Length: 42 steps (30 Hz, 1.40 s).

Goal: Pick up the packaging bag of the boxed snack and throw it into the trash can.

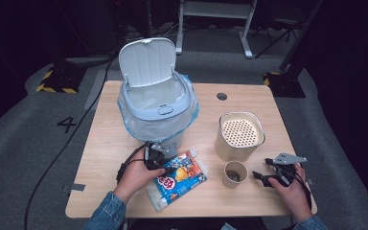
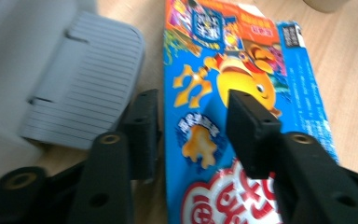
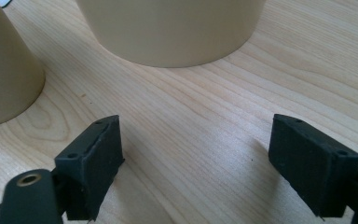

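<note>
The snack packet (image 1: 179,180) lies flat on the worktop (image 1: 105,143), partly between the jaws of the left hand-held gripper (image 1: 165,168). Just behind that gripper stands the pedal bin (image 1: 155,103). Left of the right hand-held gripper (image 1: 268,173) sits a paper cup (image 1: 235,173); behind it, a canister (image 1: 239,135).

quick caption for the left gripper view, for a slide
Left gripper straddling the edge of a blue snack box beside the bin's grey pedal.
</note>
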Tool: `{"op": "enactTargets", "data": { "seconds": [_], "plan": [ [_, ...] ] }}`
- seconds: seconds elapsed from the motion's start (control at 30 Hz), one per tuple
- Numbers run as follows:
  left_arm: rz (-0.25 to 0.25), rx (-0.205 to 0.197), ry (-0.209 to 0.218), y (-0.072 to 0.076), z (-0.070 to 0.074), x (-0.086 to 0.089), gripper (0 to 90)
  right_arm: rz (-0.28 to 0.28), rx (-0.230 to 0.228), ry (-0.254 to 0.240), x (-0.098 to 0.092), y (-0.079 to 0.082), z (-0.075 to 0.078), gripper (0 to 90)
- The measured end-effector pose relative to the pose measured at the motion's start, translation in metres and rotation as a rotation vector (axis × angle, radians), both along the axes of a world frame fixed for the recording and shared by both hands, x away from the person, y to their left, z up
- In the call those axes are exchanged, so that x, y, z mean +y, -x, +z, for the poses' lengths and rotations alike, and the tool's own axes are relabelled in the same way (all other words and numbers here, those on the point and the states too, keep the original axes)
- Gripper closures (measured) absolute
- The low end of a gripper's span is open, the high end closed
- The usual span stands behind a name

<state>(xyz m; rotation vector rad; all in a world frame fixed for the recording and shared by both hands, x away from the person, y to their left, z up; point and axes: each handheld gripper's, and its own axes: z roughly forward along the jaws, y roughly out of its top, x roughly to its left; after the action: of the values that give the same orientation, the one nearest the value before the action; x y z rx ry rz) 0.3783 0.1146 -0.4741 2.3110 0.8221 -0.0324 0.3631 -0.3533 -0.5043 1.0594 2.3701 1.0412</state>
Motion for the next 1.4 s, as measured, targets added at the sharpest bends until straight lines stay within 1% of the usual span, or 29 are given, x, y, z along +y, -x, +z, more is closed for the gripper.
{"op": "enactTargets", "data": {
  "seconds": [0.1, 0.13, 0.2, 0.3, 0.37, 0.4, 0.47, 0.5, 0.53, 0.57, 0.6, 0.63, 0.73, 0.77, 0.8, 0.83, 0.87, 0.9, 0.93, 0.97, 1.03, 1.13, 1.17, 1.2, 1.23, 1.27, 1.3, 1.37, 1.4],
  "plan": [
    [-0.008, 0.002, -0.013, 0.000, -0.003, -0.003, 61.1, 0.000, 0.000, 0.000, 0.000, 0.000, 0.000, 17.8],
    [-0.008, -0.004, -0.024, -0.001, -0.002, -0.003, 64.4, 0.000, 0.000, 0.000, 0.000, 0.000, 0.000, 17.8],
    [-0.011, -0.002, -0.014, -0.001, 0.000, -0.002, 72.6, 0.000, 0.000, 0.000, 0.000, 0.000, 0.000, 17.8],
    [-0.023, -0.005, -0.004, -0.001, 0.001, -0.001, 81.6, 0.000, 0.000, 0.000, 0.000, 0.000, 0.000, 17.8],
    [-0.026, -0.011, 0.003, 0.000, 0.002, 0.000, 85.2, 0.000, 0.000, 0.000, 0.000, 0.000, 0.000, 17.8],
    [-0.026, -0.016, 0.020, 0.001, 0.004, -0.001, 85.2, 0.000, 0.000, 0.000, 0.000, 0.000, 0.000, 17.8],
    [-0.031, -0.024, 0.038, 0.002, 0.007, 0.001, 87.6, 0.000, 0.000, 0.000, 0.000, 0.000, 0.000, 17.8],
    [-0.034, -0.031, 0.050, 0.003, 0.011, 0.002, 88.3, 0.000, 0.000, 0.000, 0.000, 0.000, 0.000, 17.8],
    [-0.034, -0.031, 0.050, 0.003, 0.011, 0.002, 88.5, 0.000, 0.000, 0.000, 0.000, 0.000, 0.000, 17.8],
    [-0.035, -0.031, 0.065, 0.005, 0.014, 0.002, 88.7, 0.000, 0.000, 0.000, 0.000, 0.000, 0.000, 17.8],
    [-0.043, -0.043, 0.083, 0.007, 0.019, 0.002, 88.8, 0.000, 0.000, 0.000, 0.000, 0.000, 0.000, 17.8],
    [-0.043, -0.043, 0.083, 0.007, 0.019, 0.002, 88.9, 0.000, 0.000, 0.000, 0.000, 0.000, 0.000, 17.8],
    [-0.055, -0.072, 0.121, 0.012, 0.032, 0.002, 89.0, 0.000, 0.000, 0.000, 0.000, 0.000, 0.000, 17.8],
    [-0.055, -0.072, 0.121, 0.012, 0.032, 0.002, 89.0, 0.000, 0.000, 0.000, 0.000, 0.000, 0.000, 17.8],
    [-0.062, -0.089, 0.135, 0.014, 0.038, 0.002, 89.1, 0.000, 0.000, 0.000, 0.000, 0.000, 0.000, 17.7],
    [-0.062, -0.089, 0.135, 0.014, 0.038, 0.002, 89.1, 0.000, 0.000, 0.000, 0.000, 0.000, 0.000, 17.7],
    [-0.060, -0.110, 0.155, 0.017, 0.046, 0.001, 89.1, 0.000, 0.000, 0.000, 0.000, 0.000, 0.000, 17.7],
    [-0.060, -0.110, 0.155, 0.017, 0.046, 0.001, 89.1, 0.000, 0.000, 0.000, 0.000, 0.000, 0.000, 17.8],
    [-0.061, -0.133, 0.173, 0.019, 0.053, 0.001, 89.1, 0.000, 0.000, 0.000, 0.000, 0.000, 0.000, 17.8],
    [-0.061, -0.133, 0.173, 0.019, 0.053, 0.001, 89.1, 0.000, 0.000, 0.000, 0.000, 0.000, 0.000, 17.8],
    [-0.056, -0.165, 0.199, 0.021, 0.063, 0.002, 89.1, 0.000, 0.000, 0.000, 0.000, 0.000, 0.000, 17.8],
    [-0.051, -0.198, 0.227, 0.022, 0.074, 0.005, 89.1, 0.000, 0.000, 0.000, 0.000, 0.000, 0.000, 17.8],
    [-0.051, -0.198, 0.227, 0.022, 0.074, 0.005, 89.1, 0.000, 0.000, 0.000, 0.000, 0.000, 0.000, 17.8],
    [-0.040, -0.221, 0.254, 0.023, 0.082, 0.007, 89.1, 0.000, 0.000, 0.000, 0.000, 0.000, 0.000, 17.8],
    [-0.040, -0.221, 0.254, 0.023, 0.082, 0.007, 89.1, 0.000, 0.000, 0.000, 0.000, 0.000, 0.000, 17.8],
    [-0.028, -0.242, 0.273, 0.024, 0.089, 0.010, 89.1, 0.000, 0.000, 0.000, 0.000, 0.000, 0.000, 17.7],
    [-0.028, -0.242, 0.273, 0.024, 0.089, 0.010, 89.1, 0.000, 0.000, 0.000, 0.000, 0.000, 0.000, 17.7],
    [-0.023, -0.263, 0.290, 0.025, 0.096, 0.012, 89.1, 0.000, 0.000, 0.000, 0.000, 0.000, 0.000, 17.8],
    [-0.013, -0.281, 0.307, 0.026, 0.103, 0.015, 89.1, 0.000, 0.000, -0.001, 0.000, 0.000, 0.000, 17.7]
  ]
}}
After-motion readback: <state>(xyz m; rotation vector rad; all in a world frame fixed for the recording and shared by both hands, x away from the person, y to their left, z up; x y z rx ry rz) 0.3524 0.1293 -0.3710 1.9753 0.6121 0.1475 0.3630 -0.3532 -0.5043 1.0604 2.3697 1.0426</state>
